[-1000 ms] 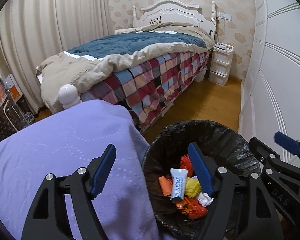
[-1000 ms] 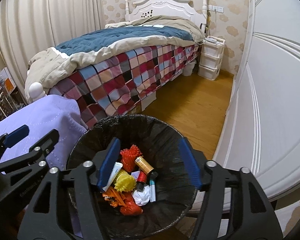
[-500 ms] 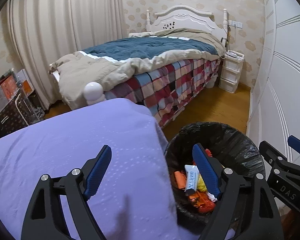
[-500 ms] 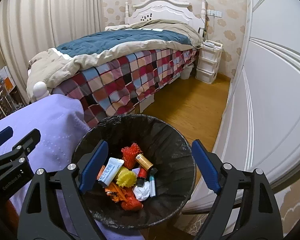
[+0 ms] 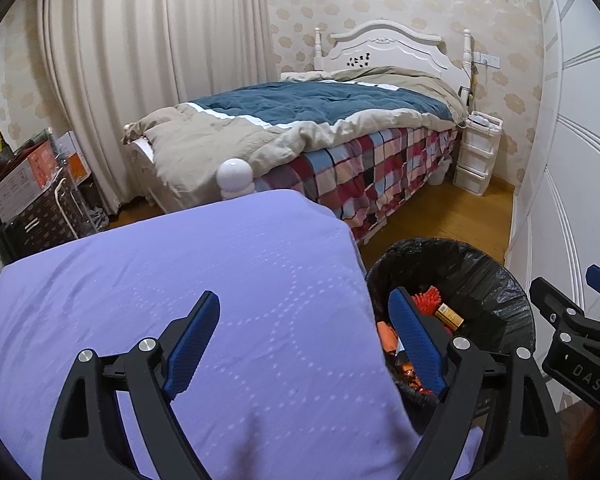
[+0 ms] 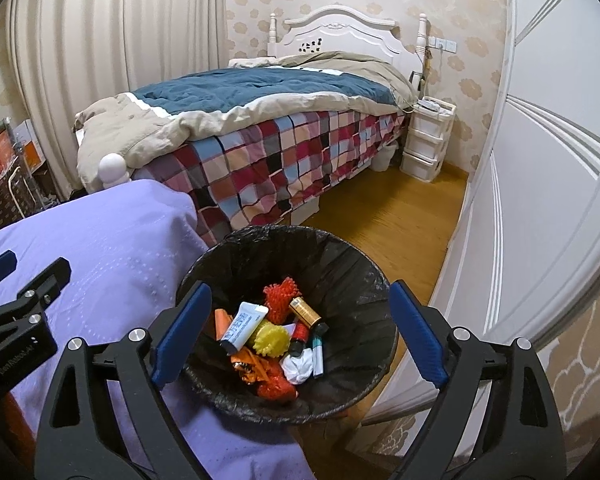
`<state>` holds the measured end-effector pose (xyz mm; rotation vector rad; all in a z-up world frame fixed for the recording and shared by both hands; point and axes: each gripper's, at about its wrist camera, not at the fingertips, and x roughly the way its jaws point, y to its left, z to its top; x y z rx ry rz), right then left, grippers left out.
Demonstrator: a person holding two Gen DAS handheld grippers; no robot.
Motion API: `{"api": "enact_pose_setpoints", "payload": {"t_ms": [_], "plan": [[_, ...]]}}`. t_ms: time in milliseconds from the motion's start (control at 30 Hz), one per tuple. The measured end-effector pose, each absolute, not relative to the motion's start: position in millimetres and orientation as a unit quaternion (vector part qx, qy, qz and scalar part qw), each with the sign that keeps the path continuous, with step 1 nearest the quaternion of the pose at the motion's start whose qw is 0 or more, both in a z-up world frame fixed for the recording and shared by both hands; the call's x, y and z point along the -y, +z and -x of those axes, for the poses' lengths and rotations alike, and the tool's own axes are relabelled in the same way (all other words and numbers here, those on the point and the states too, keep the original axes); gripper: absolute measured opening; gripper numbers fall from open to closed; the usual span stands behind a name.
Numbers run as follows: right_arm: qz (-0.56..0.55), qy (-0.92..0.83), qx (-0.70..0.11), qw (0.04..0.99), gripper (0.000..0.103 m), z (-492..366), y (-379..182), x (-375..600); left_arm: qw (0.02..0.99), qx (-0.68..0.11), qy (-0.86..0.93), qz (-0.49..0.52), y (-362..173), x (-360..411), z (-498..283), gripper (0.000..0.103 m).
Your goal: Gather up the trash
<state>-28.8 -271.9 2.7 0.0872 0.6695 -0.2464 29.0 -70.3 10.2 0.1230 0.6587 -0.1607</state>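
A bin with a black liner (image 6: 340, 248) stands on the floor beside a purple-covered surface (image 5: 180, 280). In it lie a white tube (image 6: 244, 326), a red spiky ball (image 6: 282, 294), a yellow spiky ball (image 6: 274, 338), a brown bottle (image 6: 306, 312), crumpled white paper (image 6: 298, 366) and orange wrappers. My right gripper (image 6: 300, 292) hangs over the bin, jaws opening, with nothing between them. My left gripper (image 5: 304, 300) hovers above the purple cover, left of the bin (image 5: 480, 272); its jaws are opening too and hold nothing.
A bed (image 6: 280, 152) with a checked spread and a blue quilt fills the room behind. White wardrobe doors (image 6: 540, 160) run along the right. A white drawer unit (image 6: 426, 140) stands by the headboard. Boxes and a rack (image 5: 28, 192) sit at far left.
Both grippers have drawn back and risen a little, and their jaws have spread wider. In the left wrist view the bin has slid to the right and more purple cover shows.
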Motion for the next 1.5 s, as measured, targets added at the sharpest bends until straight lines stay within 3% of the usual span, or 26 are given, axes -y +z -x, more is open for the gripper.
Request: {"api": "enact_pose_setpoints", "payload": {"t_ms": [1500], "plan": [[-0.026,-0.098,-0.296,0.95,0.088,61.5,30.8,240.1,0.952,-0.3,-0.059,-0.036,29.7,35.8,5.3,0.084]]}}
